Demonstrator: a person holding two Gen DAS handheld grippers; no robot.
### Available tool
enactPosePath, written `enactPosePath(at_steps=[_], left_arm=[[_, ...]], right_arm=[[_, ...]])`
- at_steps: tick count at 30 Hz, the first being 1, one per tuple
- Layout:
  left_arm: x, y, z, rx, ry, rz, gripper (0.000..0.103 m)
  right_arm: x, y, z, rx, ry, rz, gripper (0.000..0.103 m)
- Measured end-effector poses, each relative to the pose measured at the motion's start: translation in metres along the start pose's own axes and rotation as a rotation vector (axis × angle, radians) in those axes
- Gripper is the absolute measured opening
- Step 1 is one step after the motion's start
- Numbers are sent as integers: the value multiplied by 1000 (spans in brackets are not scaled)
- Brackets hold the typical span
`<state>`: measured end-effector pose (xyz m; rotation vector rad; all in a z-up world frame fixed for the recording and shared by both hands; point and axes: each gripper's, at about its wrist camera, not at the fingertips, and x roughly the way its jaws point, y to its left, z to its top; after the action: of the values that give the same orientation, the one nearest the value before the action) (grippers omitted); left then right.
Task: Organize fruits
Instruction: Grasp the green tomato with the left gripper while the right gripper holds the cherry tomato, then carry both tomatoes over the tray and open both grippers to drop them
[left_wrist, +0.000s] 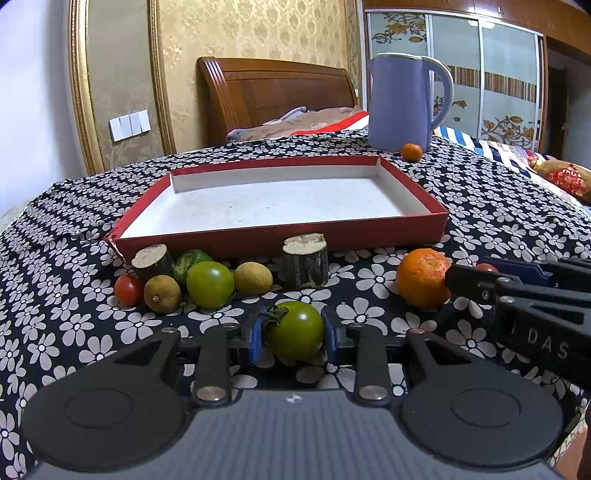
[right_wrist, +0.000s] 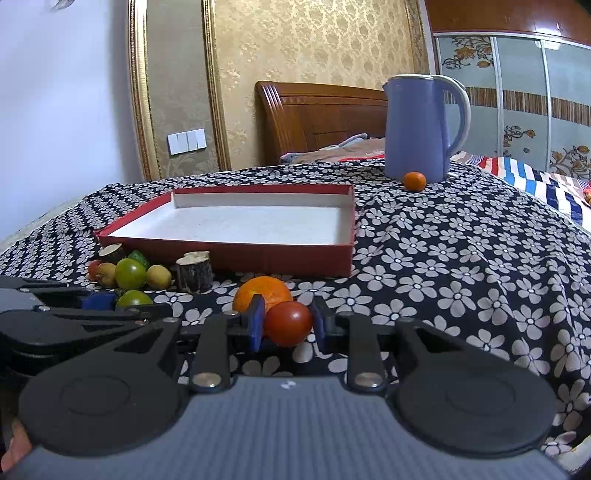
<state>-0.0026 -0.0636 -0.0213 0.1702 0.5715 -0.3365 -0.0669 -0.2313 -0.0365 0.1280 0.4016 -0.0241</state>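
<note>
- The desk (left_wrist: 480, 206), under a black cloth with white flowers, carries everything; a bed stands behind it.
- A red box (left_wrist: 280, 242) with a white floor sits mid-desk, toward the far edge. Nothing lies in it; it looks like the place meant for the fruit.
- A blue kettle (left_wrist: 400, 103) stands by the far right corner, with a small orange (left_wrist: 411, 151) touching its base.
- A big orange (left_wrist: 421, 277) lies just off the box's near right corner. It is likely firm and heavier than the rest, so it would want wide tongs across its middle.
- Two wood stubs (left_wrist: 304, 260) stand against the box's near wall, with a cluster of fruit (left_wrist: 210, 284) beside them near its left corner.
- The left tongs (left_wrist: 293, 332) are narrowed around a green tomato (left_wrist: 295, 328), near the desk's front edge; the pads touch its sides. Smooth, slippery skin: grip at the widest part, gently.
- The right tongs (right_wrist: 288, 325) close on a red tomato (right_wrist: 288, 323), just in front of the big orange. It is probably soft, light and easily bruised.
</note>
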Motion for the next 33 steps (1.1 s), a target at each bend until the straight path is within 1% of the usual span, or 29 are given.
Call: enactPosePath(at_steps=[13, 16, 19, 22, 24, 27, 29, 31, 33], left_arm=[[-1, 6, -1, -15, -2, 1, 32], [-6, 10, 3, -23, -21, 0, 32], [-11, 14, 9, -18, -51, 9, 32], [-9, 19, 18, -13, -61, 27, 32], [-8, 23, 28, -6, -78, 36, 32], [1, 30, 47, 14, -122, 84, 32], [15, 39, 61, 8, -119, 109, 32], [28, 49, 71, -20, -111, 99, 32], [42, 55, 78, -27, -107, 115, 32]], right_arm=[[2, 14, 0, -25, 14, 30, 26], [0, 16, 8, -35, -9, 41, 26], [-1, 19, 23, -64, -46, 16, 26], [2, 19, 35, -84, -77, 12, 26], [9, 20, 43, -99, -89, 3, 26], [28, 25, 58, -127, -103, -16, 26], [48, 26, 67, -134, -98, -28, 26], [63, 25, 73, -122, -80, -28, 26], [81, 24, 77, -112, -46, -39, 26]])
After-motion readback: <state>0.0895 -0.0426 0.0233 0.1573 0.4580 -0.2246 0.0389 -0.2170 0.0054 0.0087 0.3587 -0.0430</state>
